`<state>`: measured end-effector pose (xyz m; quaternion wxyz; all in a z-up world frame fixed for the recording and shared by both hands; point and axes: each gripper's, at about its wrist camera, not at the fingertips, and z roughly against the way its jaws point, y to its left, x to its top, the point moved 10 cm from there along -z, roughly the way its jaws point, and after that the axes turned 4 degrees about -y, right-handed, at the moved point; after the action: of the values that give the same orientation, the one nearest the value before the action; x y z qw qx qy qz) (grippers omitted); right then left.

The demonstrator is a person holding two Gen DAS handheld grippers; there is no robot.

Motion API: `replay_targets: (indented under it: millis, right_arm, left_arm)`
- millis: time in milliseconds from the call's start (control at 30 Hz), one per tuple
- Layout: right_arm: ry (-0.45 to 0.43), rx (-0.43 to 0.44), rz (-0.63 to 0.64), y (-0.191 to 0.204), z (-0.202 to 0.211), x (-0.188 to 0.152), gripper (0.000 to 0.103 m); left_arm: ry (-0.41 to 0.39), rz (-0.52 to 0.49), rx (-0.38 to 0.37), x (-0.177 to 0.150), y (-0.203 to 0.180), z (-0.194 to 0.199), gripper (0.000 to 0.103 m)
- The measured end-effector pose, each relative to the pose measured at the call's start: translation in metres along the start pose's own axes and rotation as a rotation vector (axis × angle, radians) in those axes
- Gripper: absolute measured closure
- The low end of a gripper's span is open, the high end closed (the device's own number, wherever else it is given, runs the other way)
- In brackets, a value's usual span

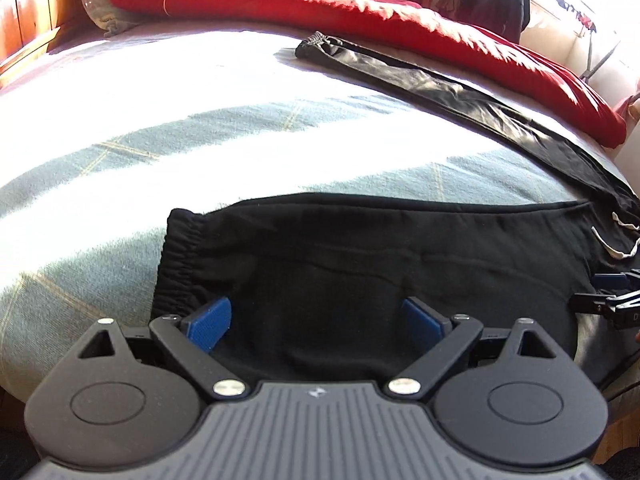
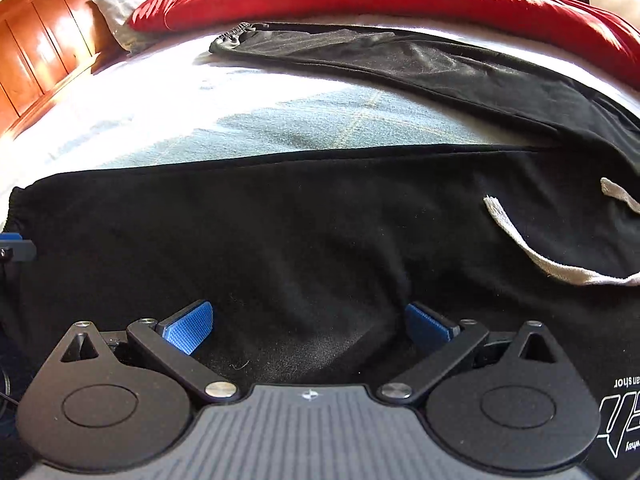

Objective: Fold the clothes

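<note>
Grippers spread wide, nothing held: left gripper (image 1: pixel 318 322) and right gripper (image 2: pixel 310 326) poised over black sweatpants (image 2: pixel 320 232); near hem should be pinched evenly.

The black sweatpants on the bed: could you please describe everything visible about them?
The black sweatpants look like soft matte cotton, lying flat on the pale checked bedspread. One leg ends in an elastic cuff; the other leg stretches toward the red blanket. A white drawstring lies loose on top; white print shows near it.
</note>
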<state>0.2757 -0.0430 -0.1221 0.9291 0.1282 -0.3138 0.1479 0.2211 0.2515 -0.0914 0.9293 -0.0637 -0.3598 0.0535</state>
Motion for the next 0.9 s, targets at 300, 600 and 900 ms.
replay_targets:
  millis: [300, 600, 900]
  right_arm:
    - [0.008, -0.036, -0.015, 0.001, -0.002, 0.000, 0.000]
    - [-0.078, -0.087, -0.011, -0.006, 0.028, 0.002, 0.000]
    - [-0.226, -0.296, -0.203, -0.104, 0.106, -0.017, 0.000]
  left_arm:
    - [0.000, -0.016, -0.148, 0.023, -0.030, -0.047, 0.011]
    - [-0.013, 0.000, -0.146, 0.049, -0.040, -0.041, 0.011]
    - [0.030, -0.118, -0.219, 0.052, -0.100, -0.049, 0.010]
